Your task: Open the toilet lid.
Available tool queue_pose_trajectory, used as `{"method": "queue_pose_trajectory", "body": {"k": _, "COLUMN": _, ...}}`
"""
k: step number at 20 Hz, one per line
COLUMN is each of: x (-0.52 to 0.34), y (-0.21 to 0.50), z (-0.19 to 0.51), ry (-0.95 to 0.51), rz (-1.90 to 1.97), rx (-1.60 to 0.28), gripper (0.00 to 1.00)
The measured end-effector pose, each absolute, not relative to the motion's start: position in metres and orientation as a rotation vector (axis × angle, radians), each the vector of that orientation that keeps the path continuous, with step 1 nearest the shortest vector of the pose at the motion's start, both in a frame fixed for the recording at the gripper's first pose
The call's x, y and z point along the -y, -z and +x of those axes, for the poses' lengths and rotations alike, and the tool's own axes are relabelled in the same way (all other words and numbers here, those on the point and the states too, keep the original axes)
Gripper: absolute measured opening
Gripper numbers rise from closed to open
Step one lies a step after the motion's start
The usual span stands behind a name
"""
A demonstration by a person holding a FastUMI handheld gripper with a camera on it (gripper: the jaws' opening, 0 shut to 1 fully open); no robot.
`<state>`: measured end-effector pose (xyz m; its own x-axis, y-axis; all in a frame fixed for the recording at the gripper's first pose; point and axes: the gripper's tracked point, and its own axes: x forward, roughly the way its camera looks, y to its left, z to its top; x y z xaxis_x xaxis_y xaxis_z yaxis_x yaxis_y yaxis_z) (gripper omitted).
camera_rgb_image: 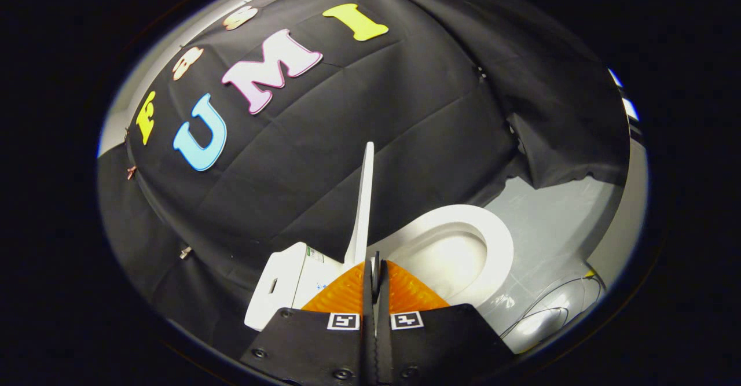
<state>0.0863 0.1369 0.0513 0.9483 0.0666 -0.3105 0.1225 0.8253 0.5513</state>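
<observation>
The lid (363, 201) stood upright at 12 o'clock beyond the gripper (375, 270), fingers pressed together; the seat (498, 241) lay exposed. Task apparently complete.

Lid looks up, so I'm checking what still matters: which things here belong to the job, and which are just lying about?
Job:
toilet lid, raised upright, seen edge-on
toilet seat, down around the bowl
claw, fingers together just below the lid's base

Lying about:
cables on the grey floor beyond the toilet
</observation>
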Motion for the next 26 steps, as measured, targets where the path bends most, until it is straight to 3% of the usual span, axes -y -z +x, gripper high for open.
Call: {"method": "queue_pose_trajectory", "body": {"k": 26, "x": -0.323, "y": -0.129, "z": 0.086, "ry": 0.073, "rz": 0.175, "rx": -0.233, "gripper": 0.05}}
